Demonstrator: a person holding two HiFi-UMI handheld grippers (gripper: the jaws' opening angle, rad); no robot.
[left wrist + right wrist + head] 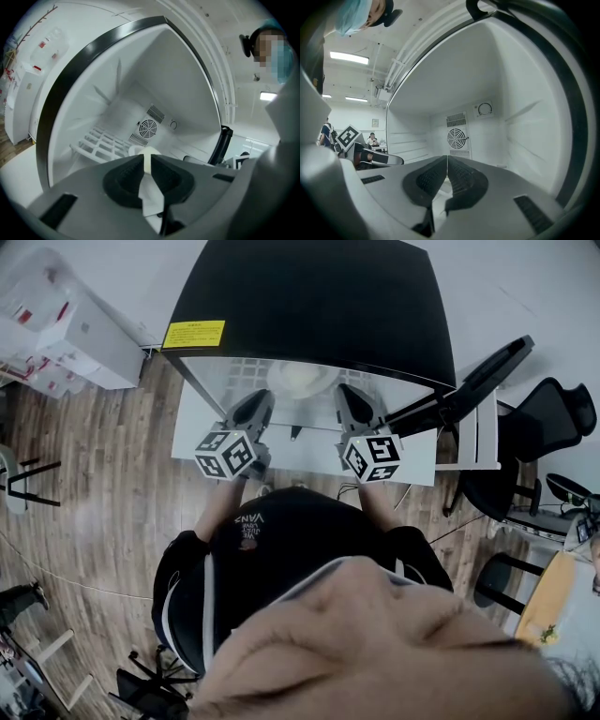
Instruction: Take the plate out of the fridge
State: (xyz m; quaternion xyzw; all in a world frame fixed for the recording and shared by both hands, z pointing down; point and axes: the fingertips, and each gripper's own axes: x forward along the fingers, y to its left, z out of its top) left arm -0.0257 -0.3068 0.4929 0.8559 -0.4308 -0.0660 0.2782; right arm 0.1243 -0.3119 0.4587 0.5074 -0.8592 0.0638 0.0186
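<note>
You have two claws, one plate and one fridge [300, 296] in front of you, with its single door [469, 381] swung open to the right. On the left of the fridge's black top sits one yellow label [193, 334], its print too small to read.

Your left claw [146, 161] is closed on the plate [302, 379]. A cream sliver of its rim sits pinched between the two pads, and the rest of it curves up just past the tips. The plate lies inside the fridge, between your two claws, above the white wire shelf [101, 143]. One round fan grille [458, 138] sits in the back wall.

Your right claw [446, 159] is closed, pads together with nothing between them, just beside the plate's right edge.

Each claw carries one marker cube [228, 454], black squares on white. Your shirt print [251, 524] reads "VANS".
</note>
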